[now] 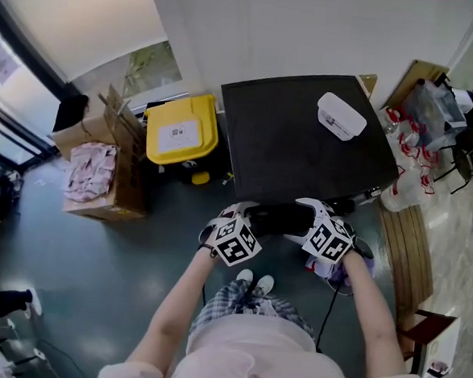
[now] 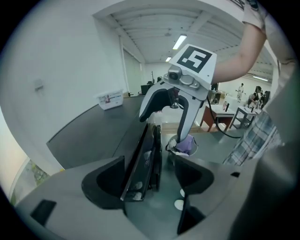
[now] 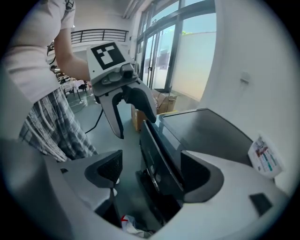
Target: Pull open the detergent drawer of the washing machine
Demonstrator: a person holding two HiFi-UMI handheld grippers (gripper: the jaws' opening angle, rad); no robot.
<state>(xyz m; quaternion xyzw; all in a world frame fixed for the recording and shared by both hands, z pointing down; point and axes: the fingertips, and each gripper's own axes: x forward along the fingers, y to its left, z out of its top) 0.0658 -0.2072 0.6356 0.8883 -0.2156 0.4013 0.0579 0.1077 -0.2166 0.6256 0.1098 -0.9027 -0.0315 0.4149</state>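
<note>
Holding cloth (image 1: 88,172), cardboard box (image 1: 130,165) near washing machine (image 1: 296,144).

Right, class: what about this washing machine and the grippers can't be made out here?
- Detergent drawer: in the head view, the front is hidden under the washing machine's top and behind the left gripper and right gripper.
- Print on the white box: too small in every view.
- Machine's lower front: in both gripper views, cut off behind each gripper's own body.

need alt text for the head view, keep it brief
Seen from above, a person holds the left gripper and right gripper, facing each other, at the front edge of a dark washing machine with a white box on top. A yellow bin stands beside it.
</note>
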